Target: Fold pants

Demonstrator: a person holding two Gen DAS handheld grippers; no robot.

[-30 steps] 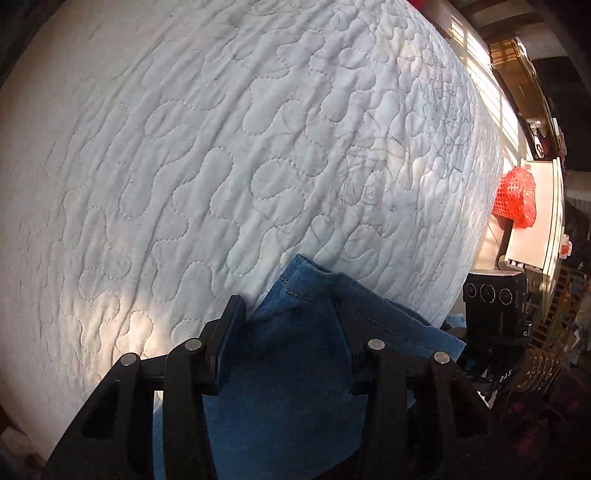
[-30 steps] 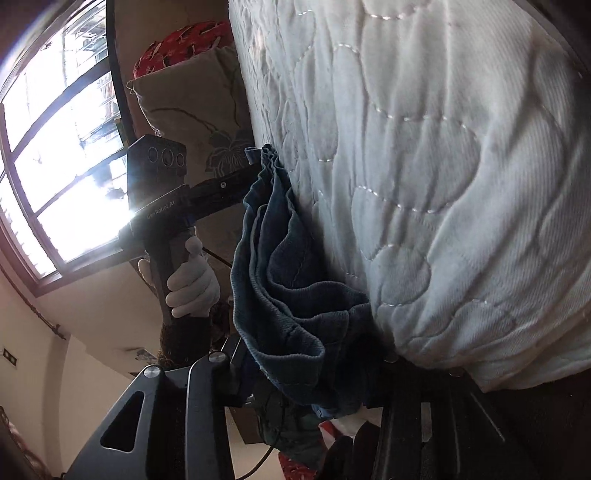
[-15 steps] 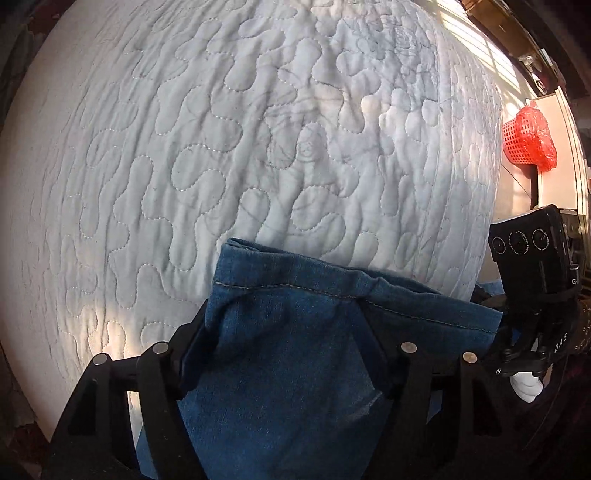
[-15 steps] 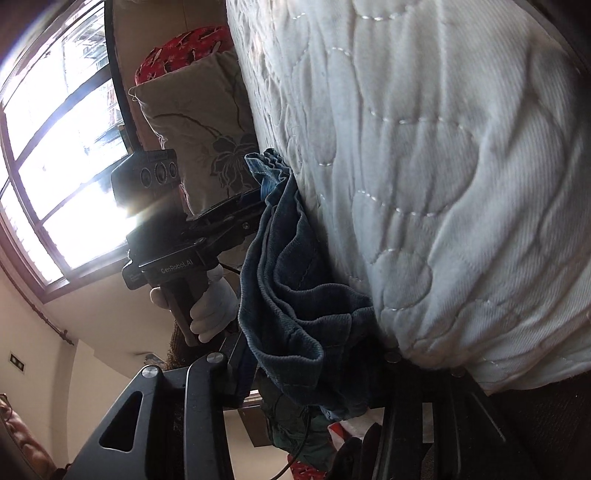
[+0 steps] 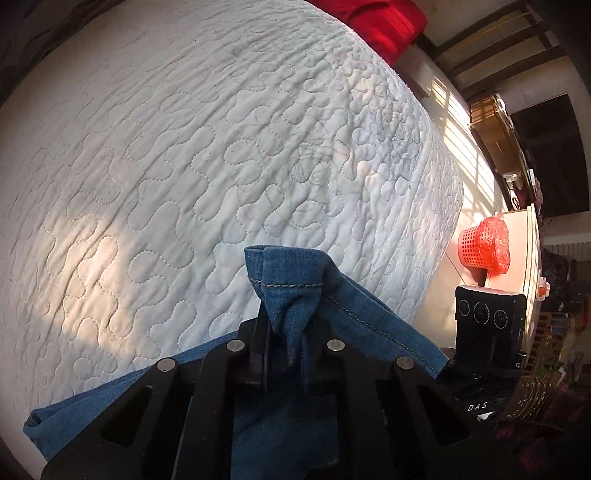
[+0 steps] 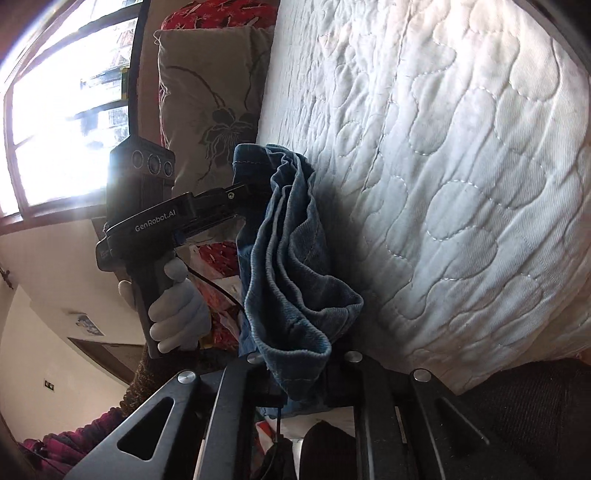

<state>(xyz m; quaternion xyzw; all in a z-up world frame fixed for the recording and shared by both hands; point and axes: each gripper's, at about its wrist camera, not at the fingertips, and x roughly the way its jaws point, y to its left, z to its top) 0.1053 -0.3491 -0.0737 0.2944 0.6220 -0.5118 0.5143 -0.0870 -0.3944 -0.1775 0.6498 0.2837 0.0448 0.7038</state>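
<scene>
The blue denim pants [image 5: 291, 295] are bunched between both grippers at the near edge of the white quilted bed [image 5: 207, 155]. My left gripper [image 5: 284, 354] is shut on a hemmed edge of the denim, which sticks up past its fingers. In the right wrist view the pants [image 6: 291, 266] hang in folds beside the bed's side. My right gripper [image 6: 299, 369] is shut on the lower fold of them. The left gripper [image 6: 243, 199] shows there too, held by a white-gloved hand and pinching the upper edge. The right gripper's body [image 5: 487, 332] shows at the right of the left wrist view.
A red pillow [image 5: 384, 22] lies at the bed's far end. An orange basket [image 5: 484, 247] stands on a white cabinet to the right. A beige flowered cushion [image 6: 210, 96] leans by the window [image 6: 62, 110].
Both grippers have closed on the denim; the cloth between the left fingers went from a wide spread to a tight pinched bunch. The left gripper has lifted its edge over the bed.
</scene>
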